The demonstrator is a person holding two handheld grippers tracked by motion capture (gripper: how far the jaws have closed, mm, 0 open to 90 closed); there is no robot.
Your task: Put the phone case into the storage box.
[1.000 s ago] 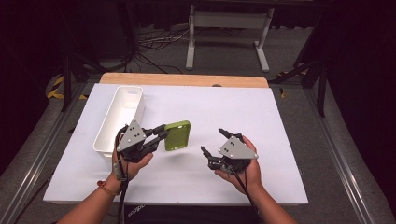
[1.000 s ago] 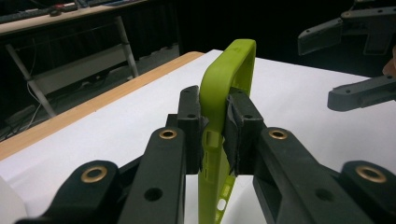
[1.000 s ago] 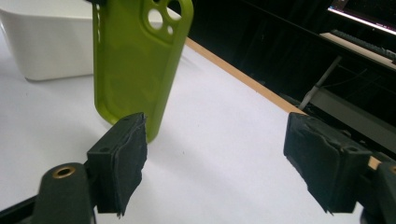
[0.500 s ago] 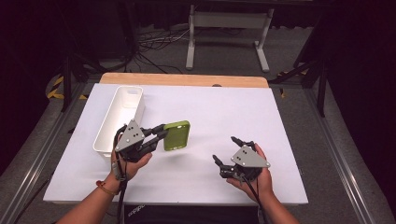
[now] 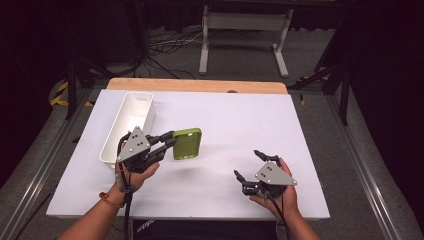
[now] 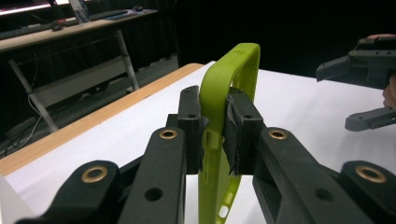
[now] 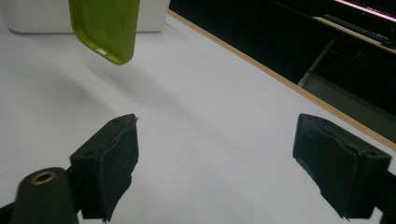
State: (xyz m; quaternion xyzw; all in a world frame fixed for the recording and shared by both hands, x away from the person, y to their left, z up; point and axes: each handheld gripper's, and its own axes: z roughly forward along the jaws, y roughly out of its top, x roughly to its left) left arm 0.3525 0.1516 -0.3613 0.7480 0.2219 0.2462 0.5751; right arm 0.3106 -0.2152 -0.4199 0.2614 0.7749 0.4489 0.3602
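A green phone case [image 5: 189, 144] hangs above the white table [image 5: 235, 120], held out level. My left gripper [image 5: 169, 143] is shut on its near end. In the left gripper view both pads clamp the case [image 6: 233, 74] edge-on, and my left gripper [image 6: 215, 122] points toward the other hand. My right gripper [image 5: 247, 163] rests low near the table's front right, apart from the case. Its jaws have just been opening and stand wide with nothing between them. In the right gripper view the right gripper [image 7: 219, 156] looks over bare table, with the case [image 7: 105, 28] up at the far left.
A long white bin [image 5: 129, 122] lies along the table's left side, just behind my left hand. A wooden strip [image 5: 197, 86] runs along the far edge. Beyond it stand a metal frame [image 5: 242, 22] and floor cables. The right gripper [image 6: 337, 98] shows at the right of the left gripper view.
My right gripper has drawn back toward the front right of the table and sunk lower, and its jaws have spread wider. The left gripper has kept still with the case.
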